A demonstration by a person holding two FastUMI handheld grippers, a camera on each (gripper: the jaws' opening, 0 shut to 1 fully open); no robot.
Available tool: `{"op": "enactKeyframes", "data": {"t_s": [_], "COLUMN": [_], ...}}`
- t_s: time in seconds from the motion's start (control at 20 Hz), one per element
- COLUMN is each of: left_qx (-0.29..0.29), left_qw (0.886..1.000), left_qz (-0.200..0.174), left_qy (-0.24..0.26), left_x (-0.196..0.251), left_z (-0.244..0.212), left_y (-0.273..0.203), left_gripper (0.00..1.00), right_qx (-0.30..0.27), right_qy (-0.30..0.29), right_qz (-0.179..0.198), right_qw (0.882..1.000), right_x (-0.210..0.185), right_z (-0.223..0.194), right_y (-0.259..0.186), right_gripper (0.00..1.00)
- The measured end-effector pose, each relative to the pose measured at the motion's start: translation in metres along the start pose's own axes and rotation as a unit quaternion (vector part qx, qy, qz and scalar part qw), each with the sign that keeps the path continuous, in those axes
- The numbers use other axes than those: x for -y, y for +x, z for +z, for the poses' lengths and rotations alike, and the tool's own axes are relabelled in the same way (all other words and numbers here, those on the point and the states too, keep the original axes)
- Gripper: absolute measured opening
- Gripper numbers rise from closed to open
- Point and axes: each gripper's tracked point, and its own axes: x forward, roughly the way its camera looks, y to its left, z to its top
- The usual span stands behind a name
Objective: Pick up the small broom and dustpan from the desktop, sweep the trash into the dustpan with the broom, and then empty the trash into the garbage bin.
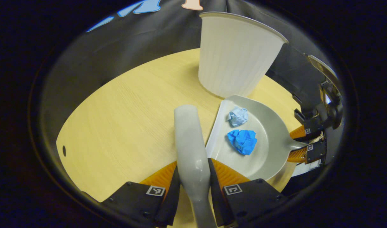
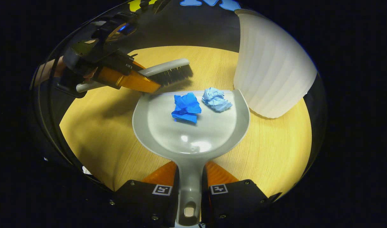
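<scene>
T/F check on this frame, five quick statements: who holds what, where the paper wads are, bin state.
1. The left gripper holds the broom by its handle. True.
2. Both paper wads lie on the bare table. False: the dark blue wad and the light blue wad both sit in the dustpan.
3. The right gripper is shut on the dustpan's handle. True.
4. The garbage bin lies tipped on its side. False: it stands upright on the table, beside the dustpan's front corner.
5. The broom's bristles rest inside the dustpan. False: in the right gripper view they sit just beyond its front lip.
</scene>
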Motion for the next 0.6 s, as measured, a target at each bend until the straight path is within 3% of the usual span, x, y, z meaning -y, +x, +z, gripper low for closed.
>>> {"op": "enactKeyframes", "data": {"t_s": [0.6], "left_qx": [0.024], "left_qw": [0.998], "left_qz": [0.015], "left_qy": [-0.048], "left_x": [-0.047], "left_z": [-0.045], "left_y": [-0.071], "left_gripper": [0.53], "right_qx": [-0.018], "right_qy": [0.062], "right_qz": [-0.052], "right_qw": [0.997], "right_x": [-0.024], "right_z": [0.014], "right_y": [-0.001], "right_gripper": [0.3]}}
